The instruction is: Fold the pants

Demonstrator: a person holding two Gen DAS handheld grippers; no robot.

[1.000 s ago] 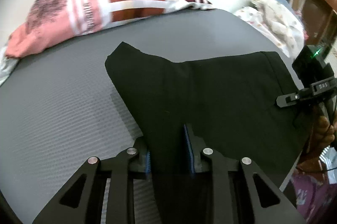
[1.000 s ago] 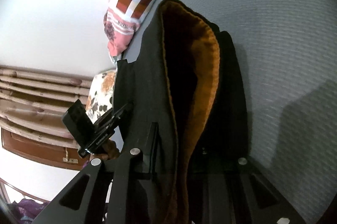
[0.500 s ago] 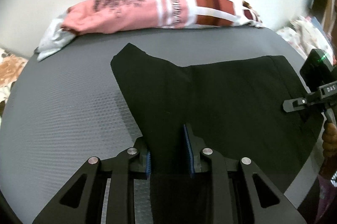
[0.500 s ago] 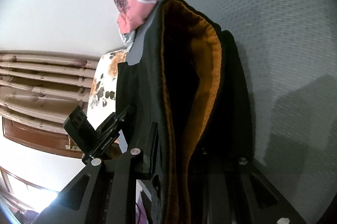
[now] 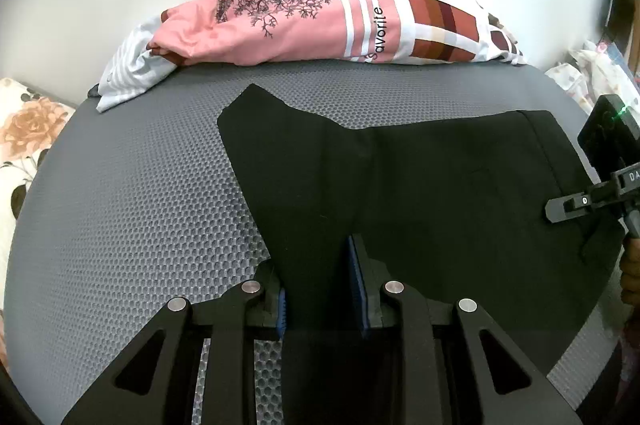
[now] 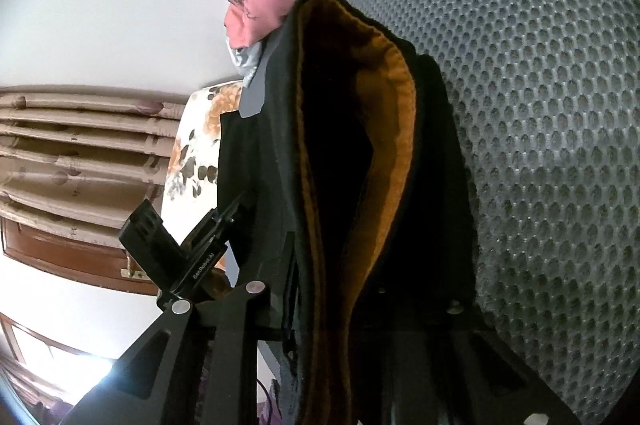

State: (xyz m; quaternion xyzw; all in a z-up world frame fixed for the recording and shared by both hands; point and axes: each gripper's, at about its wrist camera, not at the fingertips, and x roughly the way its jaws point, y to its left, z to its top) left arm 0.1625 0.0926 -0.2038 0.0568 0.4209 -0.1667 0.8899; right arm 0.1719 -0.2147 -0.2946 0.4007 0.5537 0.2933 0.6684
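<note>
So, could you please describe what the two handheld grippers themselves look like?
The left gripper is black, with triangular cut-outs, silver round pins and blue ribbed pads. The right gripper has the same black frame and silver pins; from the left wrist view it carries a black box with a green light and white lettering.

We count one pair of black pants (image 5: 400,185), one grey mat (image 5: 132,209) under it, and two claws: the left claw (image 5: 320,289) and the right claw (image 5: 588,201). Against the wall we count one pink pillow (image 5: 312,21), and one flowered cloth (image 5: 24,129) at the left edge.
</note>
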